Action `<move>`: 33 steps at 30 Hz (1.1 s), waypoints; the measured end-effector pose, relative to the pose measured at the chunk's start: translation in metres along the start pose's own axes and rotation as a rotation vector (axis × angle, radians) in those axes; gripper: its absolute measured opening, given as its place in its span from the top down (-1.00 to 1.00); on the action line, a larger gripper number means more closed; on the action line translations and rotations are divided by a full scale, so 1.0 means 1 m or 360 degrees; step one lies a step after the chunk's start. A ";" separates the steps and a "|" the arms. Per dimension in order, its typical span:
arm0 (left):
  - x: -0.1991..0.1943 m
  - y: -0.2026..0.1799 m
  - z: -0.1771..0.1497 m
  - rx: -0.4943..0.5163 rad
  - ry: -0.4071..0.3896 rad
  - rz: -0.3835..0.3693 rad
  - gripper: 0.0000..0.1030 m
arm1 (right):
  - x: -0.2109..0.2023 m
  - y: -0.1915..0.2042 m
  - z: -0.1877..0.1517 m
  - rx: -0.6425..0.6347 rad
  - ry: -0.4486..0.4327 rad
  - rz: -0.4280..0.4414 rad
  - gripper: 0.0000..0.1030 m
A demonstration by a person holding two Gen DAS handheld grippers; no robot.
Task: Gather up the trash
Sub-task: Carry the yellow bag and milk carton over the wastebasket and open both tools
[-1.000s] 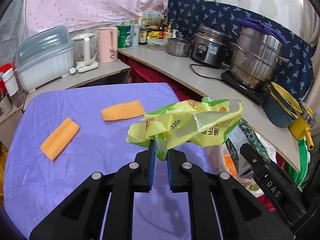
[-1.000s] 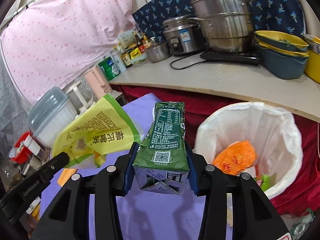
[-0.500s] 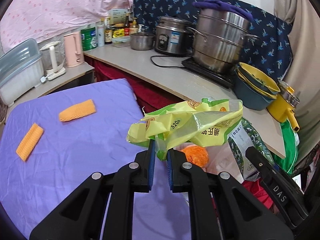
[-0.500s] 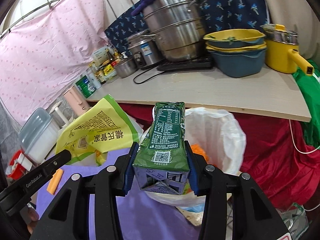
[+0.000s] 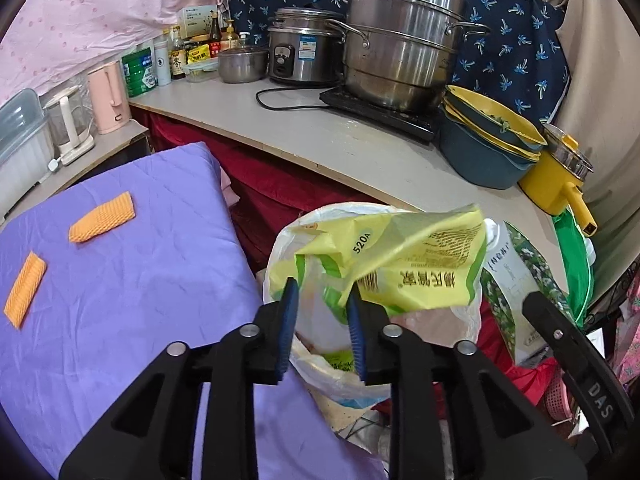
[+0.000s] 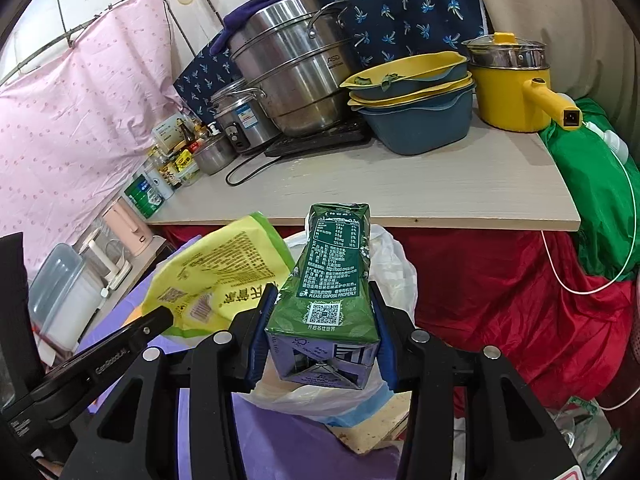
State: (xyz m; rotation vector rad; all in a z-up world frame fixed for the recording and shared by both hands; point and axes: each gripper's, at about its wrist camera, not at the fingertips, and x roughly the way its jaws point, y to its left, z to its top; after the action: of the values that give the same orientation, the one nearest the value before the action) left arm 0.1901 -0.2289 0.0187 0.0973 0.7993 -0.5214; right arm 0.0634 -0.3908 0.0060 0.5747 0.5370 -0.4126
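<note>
A large steel steamer pot (image 5: 404,48) stood on a black hob (image 5: 384,114) on the pale counter (image 5: 344,148), with a rice cooker (image 5: 304,52) just beside it. Stacked blue and yellow basins (image 6: 416,100) sat near a yellow pot (image 6: 516,84), and a pink kettle (image 5: 109,100) stood by the bottles.

Left gripper (image 5: 322,300) over the white-lined trash bin (image 5: 288,240); its jaws have just been opening. Yellow-green snack bag (image 5: 404,264) sits above and between the blue pads (image 5: 289,320), which no longer pinch it. Green carton (image 5: 516,280) just right of the bag, beside the right gripper's black finger (image 5: 560,332). Two orange foam nets (image 5: 102,218) (image 5: 25,288) lie apart on the purple cloth (image 5: 140,300).
</note>
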 end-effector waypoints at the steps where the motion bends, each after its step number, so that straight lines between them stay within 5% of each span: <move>1: 0.001 -0.001 0.001 0.0000 0.0000 -0.0001 0.35 | 0.001 -0.001 0.000 0.0005 0.0002 0.0003 0.18; 6: -0.001 0.007 0.004 -0.0028 -0.0032 0.0036 0.11 | 0.005 -0.002 -0.002 0.0006 0.0011 0.0010 0.18; 29: -0.023 0.043 0.006 -0.0092 -0.0095 0.0098 0.05 | 0.041 0.038 -0.003 -0.0077 0.0082 0.0071 0.17; 33: -0.025 0.050 0.004 -0.0102 -0.0109 0.0126 -0.15 | 0.042 0.043 -0.002 -0.0064 0.0067 0.0078 0.09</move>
State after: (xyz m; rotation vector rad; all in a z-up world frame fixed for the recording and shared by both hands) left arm 0.2025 -0.1764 0.0342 0.0517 0.7414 -0.4218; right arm 0.1172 -0.3655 -0.0030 0.5579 0.5691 -0.3436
